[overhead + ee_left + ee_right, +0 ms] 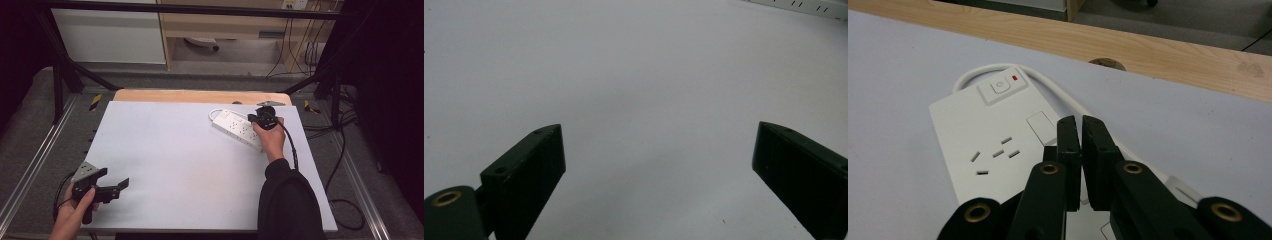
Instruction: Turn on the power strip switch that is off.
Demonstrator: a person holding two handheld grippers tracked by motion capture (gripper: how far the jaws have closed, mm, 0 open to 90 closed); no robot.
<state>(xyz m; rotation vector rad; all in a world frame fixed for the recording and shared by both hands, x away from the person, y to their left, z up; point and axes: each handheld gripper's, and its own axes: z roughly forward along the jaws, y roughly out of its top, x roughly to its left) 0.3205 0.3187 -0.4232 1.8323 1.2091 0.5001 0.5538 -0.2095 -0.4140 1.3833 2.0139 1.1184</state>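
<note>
Your bench [190,165], covered in a pale grey sheet, spans the middle of the high view, with a strip of bare wood along its far edge. At upper right of that view the white power strip [235,127] lies flat on the sheet, its cord [1058,90] looping behind the switch end. Your right tool [261,119] sits directly over the strip, jaws pinched together with nothing between them. At lower left, your left tool [114,181] rests low over bare sheet, jaws spread wide and holding nothing.
</note>
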